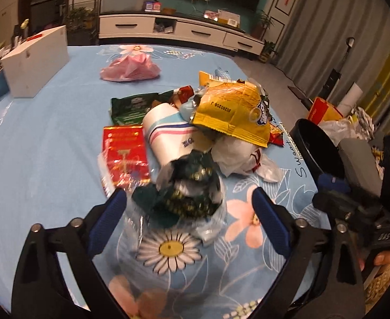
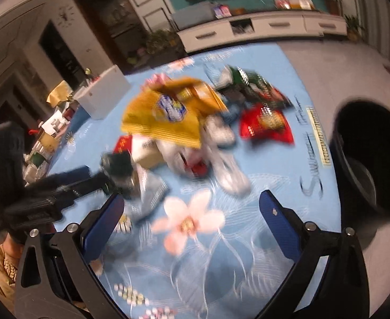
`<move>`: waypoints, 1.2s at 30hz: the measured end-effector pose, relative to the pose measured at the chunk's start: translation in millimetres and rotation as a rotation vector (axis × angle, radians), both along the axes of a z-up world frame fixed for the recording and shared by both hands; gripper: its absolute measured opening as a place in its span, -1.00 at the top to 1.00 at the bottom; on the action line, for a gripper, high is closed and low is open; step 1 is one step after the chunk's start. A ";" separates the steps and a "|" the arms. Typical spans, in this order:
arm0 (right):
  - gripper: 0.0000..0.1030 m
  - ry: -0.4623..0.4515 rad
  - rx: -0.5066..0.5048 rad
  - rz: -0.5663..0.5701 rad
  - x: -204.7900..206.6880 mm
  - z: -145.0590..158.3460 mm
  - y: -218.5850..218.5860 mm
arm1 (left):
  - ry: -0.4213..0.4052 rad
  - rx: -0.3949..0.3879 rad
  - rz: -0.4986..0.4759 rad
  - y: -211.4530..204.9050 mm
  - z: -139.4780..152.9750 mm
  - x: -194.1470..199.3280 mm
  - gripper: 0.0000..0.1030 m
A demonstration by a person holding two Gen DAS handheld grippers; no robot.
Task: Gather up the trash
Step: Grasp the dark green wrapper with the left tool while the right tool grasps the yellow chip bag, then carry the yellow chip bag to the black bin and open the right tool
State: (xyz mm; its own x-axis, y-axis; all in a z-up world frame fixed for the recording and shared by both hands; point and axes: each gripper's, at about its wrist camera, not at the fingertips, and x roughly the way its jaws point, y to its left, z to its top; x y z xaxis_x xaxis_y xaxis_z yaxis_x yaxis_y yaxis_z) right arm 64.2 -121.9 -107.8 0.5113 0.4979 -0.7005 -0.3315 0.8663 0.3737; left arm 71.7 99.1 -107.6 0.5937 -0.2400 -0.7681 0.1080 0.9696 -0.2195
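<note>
- The left gripper (image 1: pixel 189 207) is seen with its blue fingers (image 1: pixel 107 223) spread wide; a crumpled dark green wrapper (image 1: pixel 187 191) with clear plastic around it lies between them on the cloth, and no finger is seen pressing on it.
- The right gripper (image 2: pixel 192 218) is likewise spread, with nothing between its fingers (image 2: pixel 277 226) but the flowered blue tablecloth (image 2: pixel 221 252); this view is blurred.
- The trash is gathered in a heap at the middle of the table, just beyond the dark green wrapper.
- A yellow snack bag (image 1: pixel 235 114) is set on top of the heap, and a white paper cup (image 1: pixel 168 135) with pink and blue stripes lies on its side to the left of it.
- A red packet (image 1: pixel 124 156) is laid flat at the left of the cup, and a green packet (image 1: pixel 136 106) is found farther back.
- A white plastic bag (image 1: pixel 243 156) is bunched at the near right side of the heap.
- A pink plastic bag (image 1: pixel 131 67) is placed well apart from the heap, toward the far side of the table.
- A white box (image 1: pixel 35 61) stands at the far left of the table.
- A black bin (image 1: pixel 320 146) is seen just beside the right edge of the table, its opening dark.
- In the left view the right gripper (image 1: pixel 354 207) is seen at the right edge, near the bin.
</note>
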 end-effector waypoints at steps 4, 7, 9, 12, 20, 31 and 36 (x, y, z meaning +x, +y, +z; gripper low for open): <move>-0.93 -0.058 -0.008 0.039 29.1 9.0 23.7 | 0.019 0.013 -0.010 -2.2 -8.7 17.8 -0.71; -0.88 -0.073 0.016 0.064 50.5 14.0 39.8 | 0.027 0.007 -0.012 -1.5 -12.6 24.6 -0.52; -0.85 -0.085 0.011 0.069 62.8 16.2 50.2 | 0.028 0.005 -0.017 -1.4 -15.3 26.7 -0.35; -0.72 -0.088 -0.009 0.079 75.9 14.2 62.3 | 0.039 -0.002 -0.028 -1.1 -20.4 28.4 -0.07; 0.42 -0.075 -0.056 0.079 83.2 2.0 75.7 | 0.025 -0.051 -0.021 8.0 -17.9 21.0 0.09; 0.56 -0.229 0.093 0.075 39.6 60.7 48.1 | -0.076 -0.155 0.016 27.8 23.5 -5.1 0.15; 0.56 -0.281 0.114 -0.004 15.2 77.9 7.4 | -0.115 -0.166 0.003 23.9 43.3 -12.5 0.15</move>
State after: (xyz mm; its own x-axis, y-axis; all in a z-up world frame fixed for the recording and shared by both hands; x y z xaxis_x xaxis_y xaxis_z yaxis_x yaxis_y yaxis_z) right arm 79.4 -114.6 -29.9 0.6797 0.5626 -0.4707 -0.4323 0.8256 0.3625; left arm 59.2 123.0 -64.3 0.6758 -0.3556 -0.6457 0.1387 0.9216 -0.3624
